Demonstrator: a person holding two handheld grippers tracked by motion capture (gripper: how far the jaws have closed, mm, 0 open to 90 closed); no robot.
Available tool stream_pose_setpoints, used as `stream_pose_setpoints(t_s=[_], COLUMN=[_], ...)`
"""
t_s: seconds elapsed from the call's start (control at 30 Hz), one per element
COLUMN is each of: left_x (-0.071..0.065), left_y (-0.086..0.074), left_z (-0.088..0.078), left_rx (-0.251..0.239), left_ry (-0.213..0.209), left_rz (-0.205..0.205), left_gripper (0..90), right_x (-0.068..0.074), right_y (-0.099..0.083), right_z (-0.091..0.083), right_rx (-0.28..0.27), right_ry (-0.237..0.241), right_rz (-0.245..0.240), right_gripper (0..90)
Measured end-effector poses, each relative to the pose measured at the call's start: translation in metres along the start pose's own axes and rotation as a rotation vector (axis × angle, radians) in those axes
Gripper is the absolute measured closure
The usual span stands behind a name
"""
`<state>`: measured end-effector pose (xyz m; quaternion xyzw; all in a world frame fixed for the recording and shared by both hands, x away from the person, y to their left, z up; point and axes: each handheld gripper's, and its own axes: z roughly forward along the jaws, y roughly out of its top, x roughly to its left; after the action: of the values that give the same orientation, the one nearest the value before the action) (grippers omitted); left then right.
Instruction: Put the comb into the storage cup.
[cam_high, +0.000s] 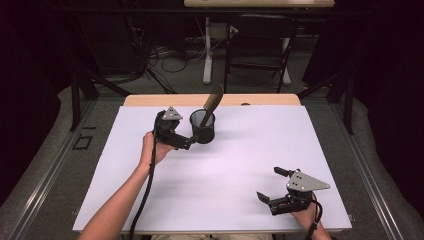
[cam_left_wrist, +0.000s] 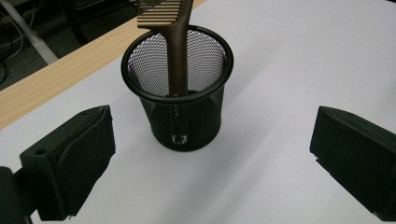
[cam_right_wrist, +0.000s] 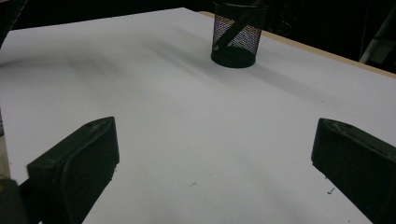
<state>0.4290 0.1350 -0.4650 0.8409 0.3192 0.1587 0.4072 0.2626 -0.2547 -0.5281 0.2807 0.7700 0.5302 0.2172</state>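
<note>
Right now the left tongs (cam_high: 191, 141) stand wide open just beside the black mesh pen cup (cam_high: 202, 126), gripping nothing; in the left gripper view both jaws flank the cup (cam_left_wrist: 177, 105) with clear gaps on either side. No earlier picture is needed to read that: the pads touch neither wall. A brown comb (cam_high: 212, 102) stands in the cup, handle down and teeth up, leaning against the rim (cam_left_wrist: 176, 51). The cup sits upright on the white sheet covering the table (cam_high: 240, 165), near its far edge. The right tongs (cam_high: 273, 186) rest low near the table's near right corner, jaws spread apart and empty, well apart from the cup (cam_right_wrist: 237, 35).
</note>
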Motion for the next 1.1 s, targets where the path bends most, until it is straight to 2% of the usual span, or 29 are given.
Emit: stream_pose_setpoints(t_s=[0.27,0.67,0.83,1.1], left_x=[-0.003,-0.009,-0.011,-0.013], left_y=[-0.012,-0.028,-0.033,-0.048], left_z=[-0.010,-0.023,-0.029,-0.038], left_rx=[0.011,-0.006,-0.010,-0.005], left_ry=[0.006,0.005,0.004,0.019], left_rz=[0.004,-0.011,0.001,-0.002], left_gripper=[0.2,0.2,0.2,0.2], right_x=[0.000,0.000,0.001,0.000], right_y=[0.000,0.000,0.000,0.000], right_z=[0.000,0.000,0.001,0.000], right_rx=[0.004,0.005,0.005,0.006], right_ry=[0.000,0.000,0.000,-0.003], right_rz=[0.000,-0.002,-0.002,-0.001], right_gripper=[0.4,0.4,0.4,0.4])
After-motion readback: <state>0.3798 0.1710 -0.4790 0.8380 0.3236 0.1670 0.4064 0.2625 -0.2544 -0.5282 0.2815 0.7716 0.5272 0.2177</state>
